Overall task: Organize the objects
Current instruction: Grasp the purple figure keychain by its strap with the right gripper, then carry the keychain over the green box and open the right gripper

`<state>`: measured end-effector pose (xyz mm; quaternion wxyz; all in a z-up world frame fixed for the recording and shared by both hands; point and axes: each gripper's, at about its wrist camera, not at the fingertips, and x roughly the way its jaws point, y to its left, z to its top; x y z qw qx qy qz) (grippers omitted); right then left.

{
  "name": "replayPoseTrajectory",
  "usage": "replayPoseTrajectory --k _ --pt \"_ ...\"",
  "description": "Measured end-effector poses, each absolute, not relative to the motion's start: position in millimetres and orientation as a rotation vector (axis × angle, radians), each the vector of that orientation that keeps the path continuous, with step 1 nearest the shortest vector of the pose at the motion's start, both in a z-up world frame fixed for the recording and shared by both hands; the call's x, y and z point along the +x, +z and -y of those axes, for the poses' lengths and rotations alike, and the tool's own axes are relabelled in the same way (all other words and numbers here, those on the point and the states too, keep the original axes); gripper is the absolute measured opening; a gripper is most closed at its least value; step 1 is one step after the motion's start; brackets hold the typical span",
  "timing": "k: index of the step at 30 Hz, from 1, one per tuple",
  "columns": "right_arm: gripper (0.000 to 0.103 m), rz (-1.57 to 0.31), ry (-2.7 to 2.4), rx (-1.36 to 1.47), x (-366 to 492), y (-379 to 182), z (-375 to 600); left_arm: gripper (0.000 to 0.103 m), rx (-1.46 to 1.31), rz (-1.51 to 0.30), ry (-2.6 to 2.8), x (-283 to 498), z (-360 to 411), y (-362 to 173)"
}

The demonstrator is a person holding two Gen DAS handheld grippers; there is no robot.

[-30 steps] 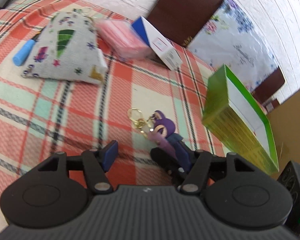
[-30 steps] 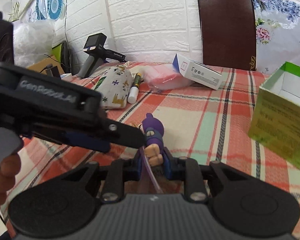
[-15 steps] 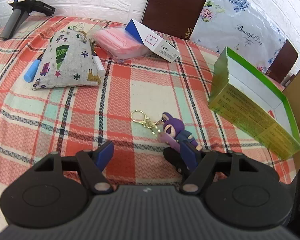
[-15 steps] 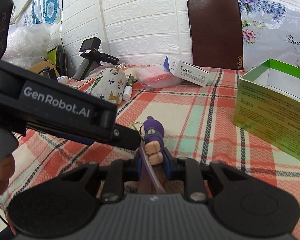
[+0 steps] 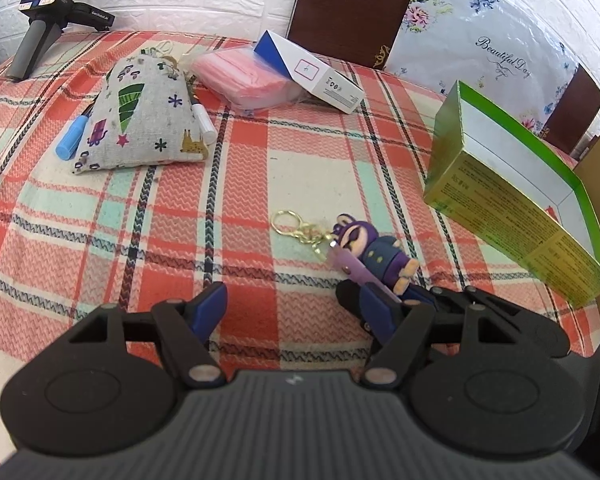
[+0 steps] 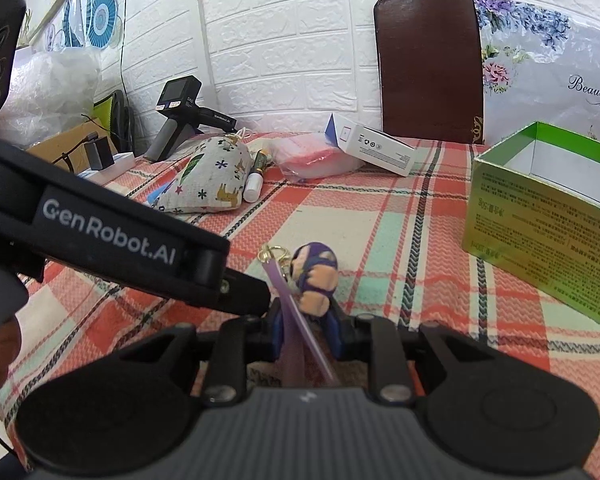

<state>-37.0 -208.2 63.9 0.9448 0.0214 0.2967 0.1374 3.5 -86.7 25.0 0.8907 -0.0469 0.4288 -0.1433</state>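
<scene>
A purple doll keychain (image 5: 374, 250) with a gold ring lies on the plaid tablecloth. My right gripper (image 6: 306, 326) is shut on the doll's legs (image 6: 314, 280), near the cloth. My left gripper (image 5: 290, 312) is open and empty; its right finger reaches in beside the doll and shows in the right wrist view (image 6: 236, 288). An open green box (image 5: 512, 196) stands to the right of the doll, also in the right wrist view (image 6: 548, 216).
A patterned cloth pouch (image 5: 144, 120) with markers beside it, a pink packet (image 5: 240, 76) and a white-blue carton (image 5: 312, 70) lie at the back. A black handheld device (image 5: 40, 16) stands back left. A brown chair back (image 6: 430, 68) is behind the table.
The left gripper has levelled out and pulled back, so more of the table shows. The right gripper has stayed shut on the doll, which has tilted a little.
</scene>
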Motion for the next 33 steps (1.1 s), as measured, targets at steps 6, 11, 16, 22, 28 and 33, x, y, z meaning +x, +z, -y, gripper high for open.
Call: replayPoseTrajectory --k 6,11,16,22,28,33 --pt "0.020 -0.605 0.279 0.046 -37 64 208 0.076 -0.114 -0.894 -0.298 3 89 27" --pt "0.023 -0.604 0.275 0.046 -38 65 207 0.077 -0.126 -0.897 -0.310 5 91 28" --pt "0.054 -0.579 0.240 0.035 -53 70 210 0.080 -0.182 -0.915 -0.345 11 85 29" --pt "0.060 -0.532 0.206 -0.014 -72 76 221 0.080 -0.244 -0.961 -0.439 20 91 25" --pt "0.078 -0.585 0.252 -0.081 -35 71 224 0.086 -0.318 -1.001 -0.469 35 101 16" --pt "0.017 -0.606 0.307 -0.060 -19 68 219 0.042 -0.317 -0.970 -0.494 46 107 13"
